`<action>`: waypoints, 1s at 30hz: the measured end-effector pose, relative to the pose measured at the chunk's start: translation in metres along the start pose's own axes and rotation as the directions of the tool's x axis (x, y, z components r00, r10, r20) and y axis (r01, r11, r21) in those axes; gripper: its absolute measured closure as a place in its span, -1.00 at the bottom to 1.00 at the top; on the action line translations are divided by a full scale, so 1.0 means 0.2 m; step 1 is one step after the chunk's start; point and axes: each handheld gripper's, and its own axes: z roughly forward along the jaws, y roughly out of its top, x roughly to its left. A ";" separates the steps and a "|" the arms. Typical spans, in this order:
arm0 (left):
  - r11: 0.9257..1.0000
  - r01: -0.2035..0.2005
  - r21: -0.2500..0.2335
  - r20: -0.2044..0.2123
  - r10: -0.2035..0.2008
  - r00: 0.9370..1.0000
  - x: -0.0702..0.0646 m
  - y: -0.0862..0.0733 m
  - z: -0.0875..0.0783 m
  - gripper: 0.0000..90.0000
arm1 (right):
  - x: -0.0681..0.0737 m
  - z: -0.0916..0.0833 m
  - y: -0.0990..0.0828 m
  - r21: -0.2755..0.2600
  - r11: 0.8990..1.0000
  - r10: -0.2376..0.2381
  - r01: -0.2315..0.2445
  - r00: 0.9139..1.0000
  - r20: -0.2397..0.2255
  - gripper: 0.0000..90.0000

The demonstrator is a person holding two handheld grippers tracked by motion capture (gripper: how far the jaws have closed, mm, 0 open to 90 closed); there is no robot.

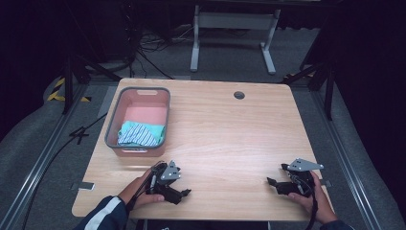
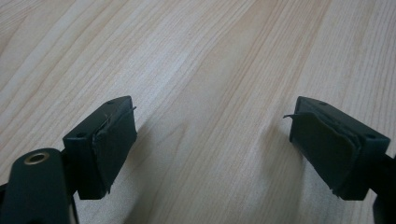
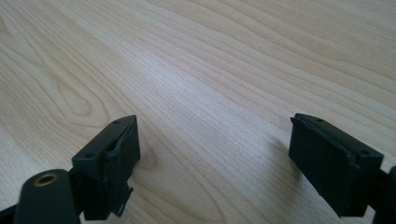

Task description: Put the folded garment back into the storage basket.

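A striped cloth (image 1: 139, 133) lies inside the pink basket (image 1: 114, 120); nearer the person, 2 grippers, left (image 1: 181, 188) and right (image 1: 274, 178), rest spread and empty.

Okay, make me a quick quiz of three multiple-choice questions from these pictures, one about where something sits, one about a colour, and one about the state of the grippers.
1. Where on the table does the basket sit?
A. far right corner
B. left side
C. centre

2. What colour is the inside of the basket?
A. pink
B. yellow
C. black

3. How do the jaws of the left hand-held gripper and the right hand-held gripper stand?
A. both shut on cloth
B. one open, one shut
C. both open with nothing between them

Answers:
1. B, since the high view shows it near the table's left edge.
2. A, its floor and inner walls are pink under a grey rim.
3. C, each gripper view shows bare wood between wide-apart jaws.
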 end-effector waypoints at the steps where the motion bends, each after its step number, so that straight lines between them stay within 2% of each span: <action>1: 1.000 -0.002 0.001 -0.001 0.002 1.000 0.00 0.00 0.00 -0.68 | 0.00 0.00 0.00 0.000 1.000 0.000 0.000 1.000 0.000 -0.62; 30: 1.000 -0.014 0.005 0.011 0.014 1.000 0.01 0.01 0.01 -0.73 | 0.00 0.00 0.00 0.000 1.000 0.000 0.000 1.000 0.000 -0.62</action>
